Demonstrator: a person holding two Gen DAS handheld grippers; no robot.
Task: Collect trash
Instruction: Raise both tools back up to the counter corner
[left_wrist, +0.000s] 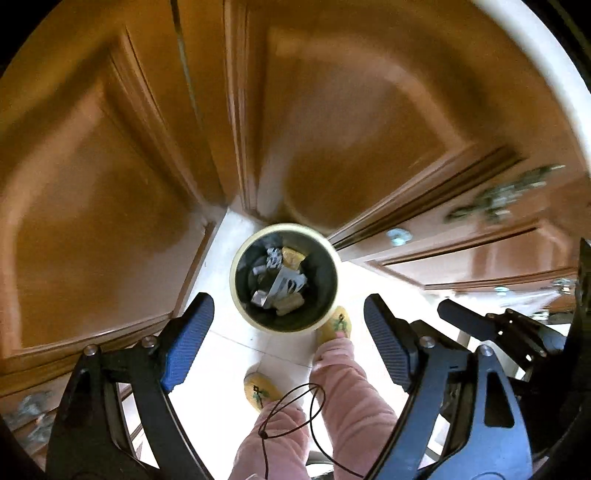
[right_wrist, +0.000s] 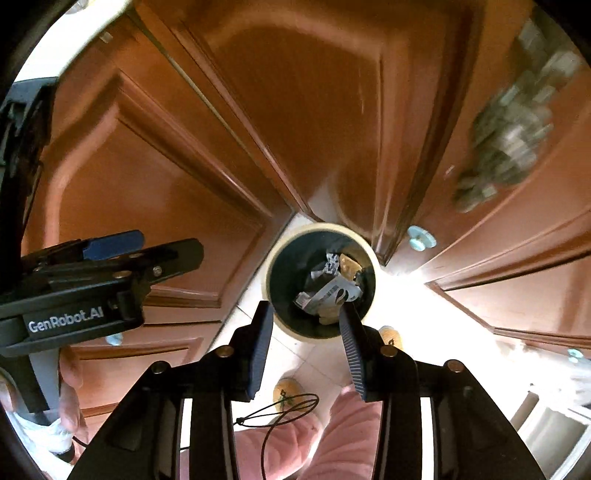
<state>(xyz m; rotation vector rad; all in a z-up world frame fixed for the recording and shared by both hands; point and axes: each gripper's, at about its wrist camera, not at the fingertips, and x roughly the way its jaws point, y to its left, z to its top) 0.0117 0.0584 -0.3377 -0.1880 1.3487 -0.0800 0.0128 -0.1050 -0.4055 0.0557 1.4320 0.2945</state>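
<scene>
A round trash bin with a cream rim and a dark liner stands on the floor far below both grippers. Crumpled wrappers and paper lie inside it. My left gripper hangs high over the bin, open wide, with nothing between its blue pads. My right gripper is also above the bin, open by a narrower gap and empty. Each gripper shows in the other's view: the right gripper at the right edge, the left gripper at the left, held by a hand.
Brown wooden cabinet doors close in around the bin on a white tiled floor. A person's pink trouser legs and yellow slippers stand beside the bin. A thin black cord loop dangles below.
</scene>
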